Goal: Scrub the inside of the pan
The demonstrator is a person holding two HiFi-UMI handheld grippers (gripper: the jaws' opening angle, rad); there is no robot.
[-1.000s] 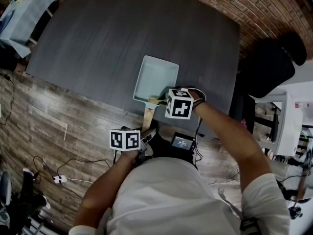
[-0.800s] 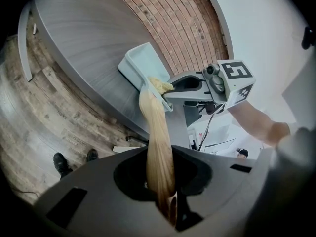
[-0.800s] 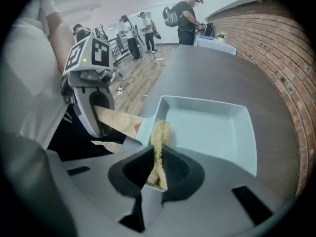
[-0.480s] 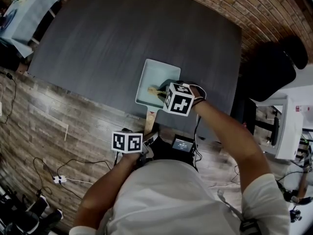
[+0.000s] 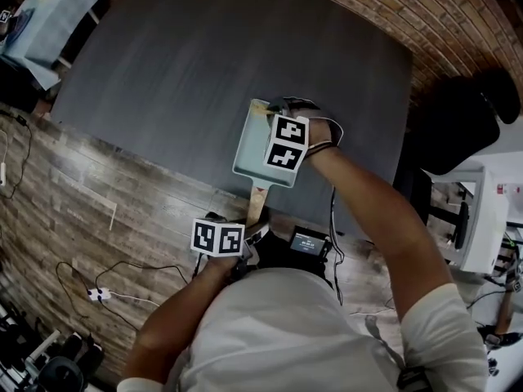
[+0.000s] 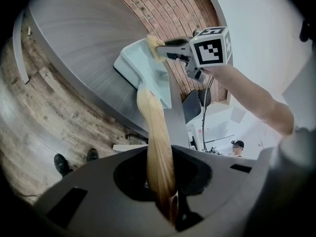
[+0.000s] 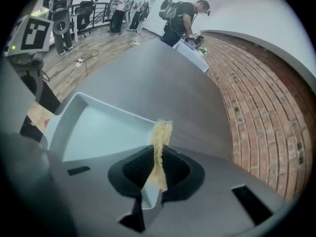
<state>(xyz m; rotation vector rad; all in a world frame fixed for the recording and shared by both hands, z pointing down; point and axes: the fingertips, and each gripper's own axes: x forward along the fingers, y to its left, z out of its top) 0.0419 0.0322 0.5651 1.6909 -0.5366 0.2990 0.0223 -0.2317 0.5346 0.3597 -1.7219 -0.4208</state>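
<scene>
A pale blue square pan [image 5: 252, 147] sits near the front edge of the dark grey table [image 5: 180, 64]. Its wooden handle [image 5: 256, 202] points toward me. My left gripper [image 5: 248, 233] is shut on that handle [image 6: 157, 147], which runs straight out between its jaws. My right gripper [image 5: 274, 109] reaches over the pan and is shut on a tan fibrous scrub pad [image 7: 161, 135]. The pad [image 5: 263, 111] touches the pan's far rim near its left corner. In the left gripper view the pad [image 6: 153, 42] sits at the pan's [image 6: 143, 70] top edge.
The table's front edge runs just below the pan, with wood floor and cables [image 5: 98, 294] beyond it. Brick flooring [image 5: 441, 23] borders the table's far right. A black chair [image 5: 462, 121] stands to the right. Several people [image 7: 182, 16] stand at the table's far end.
My right gripper has carried the scrub pad from the pan's near edge by the handle across to its far rim. The left gripper has kept its hold on the handle.
</scene>
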